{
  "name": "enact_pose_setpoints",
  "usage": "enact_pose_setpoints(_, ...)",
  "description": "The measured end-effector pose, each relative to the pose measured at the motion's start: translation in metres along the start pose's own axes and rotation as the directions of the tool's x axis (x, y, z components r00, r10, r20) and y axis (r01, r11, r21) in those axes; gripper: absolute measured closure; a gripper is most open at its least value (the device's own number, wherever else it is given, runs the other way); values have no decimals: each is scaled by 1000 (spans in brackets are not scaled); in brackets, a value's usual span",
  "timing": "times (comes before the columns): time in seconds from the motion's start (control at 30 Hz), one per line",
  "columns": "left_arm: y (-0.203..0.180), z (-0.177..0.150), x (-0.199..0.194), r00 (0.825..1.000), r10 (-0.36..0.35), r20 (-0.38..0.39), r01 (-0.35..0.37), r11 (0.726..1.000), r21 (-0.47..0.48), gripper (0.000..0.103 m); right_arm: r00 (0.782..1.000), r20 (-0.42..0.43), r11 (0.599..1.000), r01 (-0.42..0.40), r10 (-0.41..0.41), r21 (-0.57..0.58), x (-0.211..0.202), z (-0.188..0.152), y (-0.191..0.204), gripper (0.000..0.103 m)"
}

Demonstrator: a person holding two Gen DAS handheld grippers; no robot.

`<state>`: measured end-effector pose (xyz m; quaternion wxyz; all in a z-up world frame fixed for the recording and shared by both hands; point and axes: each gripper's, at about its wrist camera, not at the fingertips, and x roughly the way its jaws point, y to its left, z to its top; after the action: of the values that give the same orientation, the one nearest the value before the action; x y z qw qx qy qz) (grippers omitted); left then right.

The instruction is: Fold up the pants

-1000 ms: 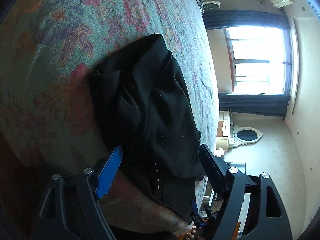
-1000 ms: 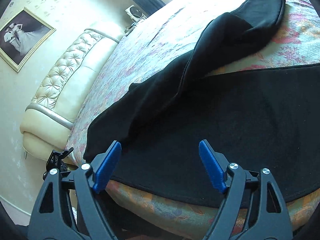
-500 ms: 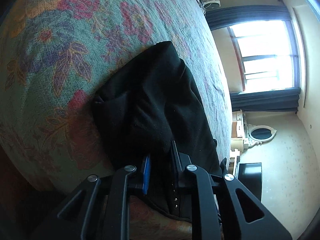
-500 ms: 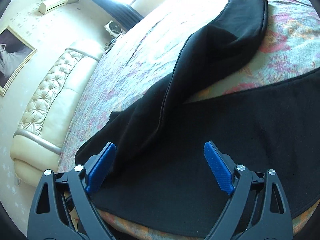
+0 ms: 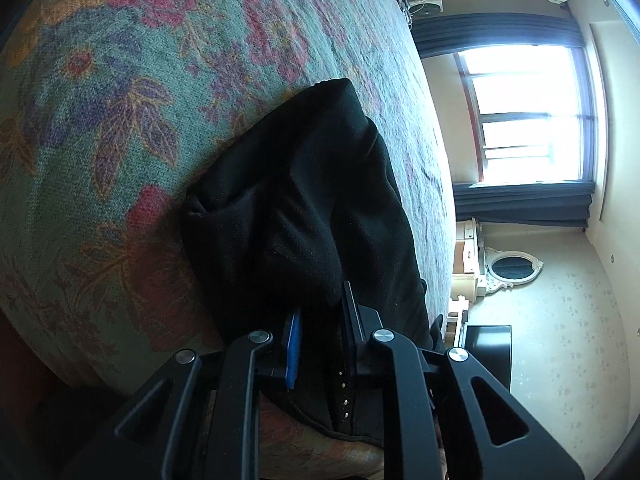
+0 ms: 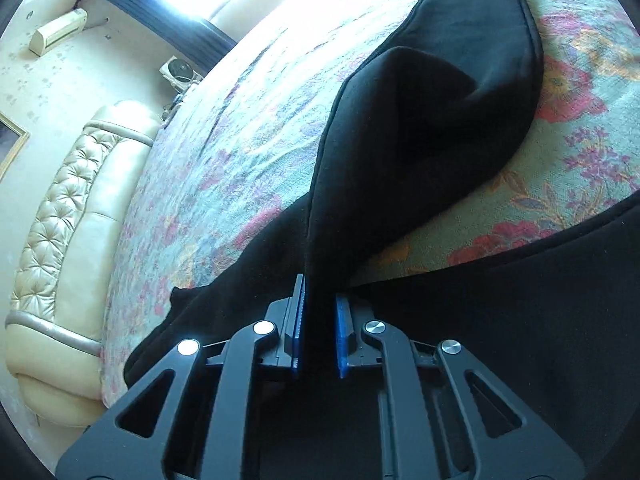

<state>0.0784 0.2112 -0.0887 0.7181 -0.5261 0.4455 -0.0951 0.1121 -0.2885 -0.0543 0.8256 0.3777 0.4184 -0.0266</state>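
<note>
L gripper [image 5: 320, 320], lower centre of the left wrist view, is being kept clenched on a bunched fold of the black pants [image 5: 304, 208], cloth pinched btwn its blue pads. R gripper [image 6: 318, 312], lower centre of the right wrist view, is being clamped on a raised ridge of the same pants [image 6: 432, 132]; its jaws have just been closing, w/ fabric btwn them. The pants are being spread over the floral bedspread [image 6: 240, 160], one leg running to the upper right. A tufted cream headboard [image 6: 60, 220] is being shown at left; a bright window [image 5: 528, 116] at right in the left wrist view.
</note>
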Motion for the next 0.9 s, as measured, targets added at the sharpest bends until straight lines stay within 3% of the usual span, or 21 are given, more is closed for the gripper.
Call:
enact_pose_setpoints(0.2, 4, 11, -13, 998, -40, 41, 40, 999, 0, 86, 987, 46, 987, -157, 155, 43, -49, -22, -9, 92)
enact_pose_setpoints(0.37, 6, 17, -35, 995, -69, 75, 69, 998, 2, 86, 971, 58, 968, -238, 234, 76, -83, -54, -20, 92)
enact_pose_setpoints(0.53, 21, 18, -55, 994, -47, 99, 45, 999, 20, 86, 973, 17, 964, -231, 231, 128, -90, -93, -36, 92)
enact_pose_setpoints(0.67, 40, 9, -56, 997, -34, 69, 35, 999, -25, 86, 980, -24, 965, -189, 196, 180, -81, -120, -65, 92)
enact_pose_setpoints(0.9, 29, -6, -52, 998, -53, 38, 54, 999, -2, 84, 984, -22, 972, -169, 175, 164, -74, -115, -58, 91)
